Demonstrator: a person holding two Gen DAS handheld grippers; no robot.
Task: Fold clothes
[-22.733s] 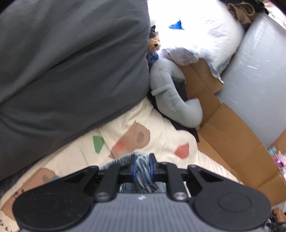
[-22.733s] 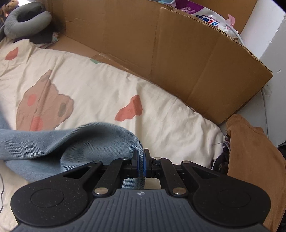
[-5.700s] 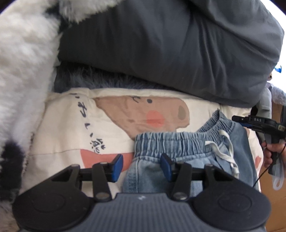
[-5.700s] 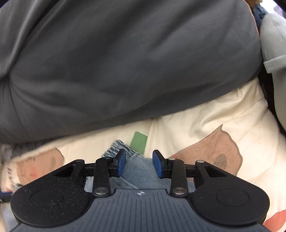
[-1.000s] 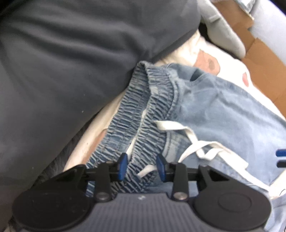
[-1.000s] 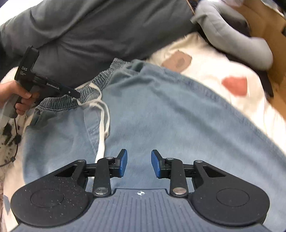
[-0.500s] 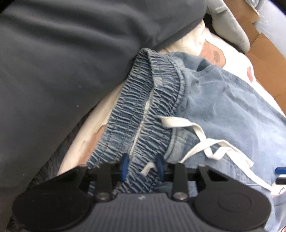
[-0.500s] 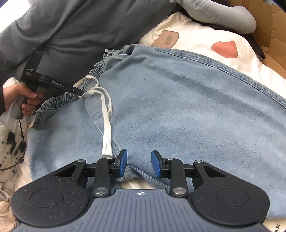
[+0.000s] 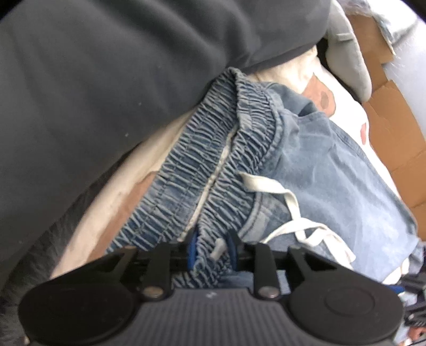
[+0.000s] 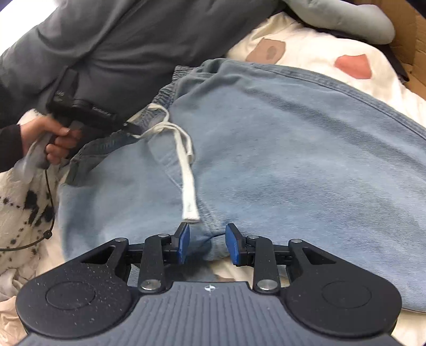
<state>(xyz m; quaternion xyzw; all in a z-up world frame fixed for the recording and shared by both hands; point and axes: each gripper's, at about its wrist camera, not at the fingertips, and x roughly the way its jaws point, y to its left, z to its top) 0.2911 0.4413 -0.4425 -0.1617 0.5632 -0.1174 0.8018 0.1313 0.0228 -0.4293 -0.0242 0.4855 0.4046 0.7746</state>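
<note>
Light blue jeans lie spread on a cream printed sheet, with a white drawstring trailing over the front. In the left wrist view the elastic waistband runs into my left gripper. Bunched waistband fills the gap between its blue pads, and its jaws are opening. The right wrist view shows a hand holding that left gripper at the waistband. My right gripper stands open at the jeans' near edge, with a fold of denim between its pads but not pinched.
A dark grey duvet is heaped right behind the waistband. A grey neck pillow and cardboard lie at the far right. A spotted fluffy blanket sits at the left by the hand.
My left gripper pushed further onto the waistband and its pads drew in around it. My right gripper sank towards the jeans' near edge, still open.
</note>
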